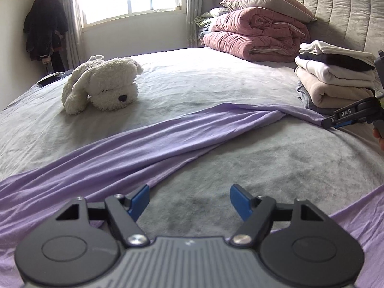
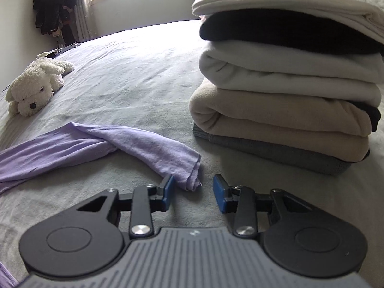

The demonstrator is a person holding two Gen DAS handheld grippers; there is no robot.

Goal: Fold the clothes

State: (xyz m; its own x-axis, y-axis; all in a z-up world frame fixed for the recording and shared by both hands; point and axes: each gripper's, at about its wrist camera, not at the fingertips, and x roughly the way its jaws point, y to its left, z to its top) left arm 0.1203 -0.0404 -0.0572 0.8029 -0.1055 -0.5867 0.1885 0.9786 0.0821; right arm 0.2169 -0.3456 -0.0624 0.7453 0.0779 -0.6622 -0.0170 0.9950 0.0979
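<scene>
Right wrist view showed the right gripper point(image 2: 193, 189) with fingers spread, empty, straddling the tip of a lilac garment point(image 2: 148, 141) spread across the grey bed point(image 2: 134, 72); the left gripper point(image 1: 189, 200) gaped wide, a folded stack point(image 2: 285, 91) beyond.

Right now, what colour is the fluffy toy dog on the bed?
The toy dog is creamy white with a black nose, clearest in the left wrist view.

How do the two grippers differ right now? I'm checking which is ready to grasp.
The right gripper has the lavender garment's sleeve end between its open fingers; the left gripper has only grey bedcover between its fingers. The left gripper is open wider than the right gripper. Both are open and hold nothing.
</scene>
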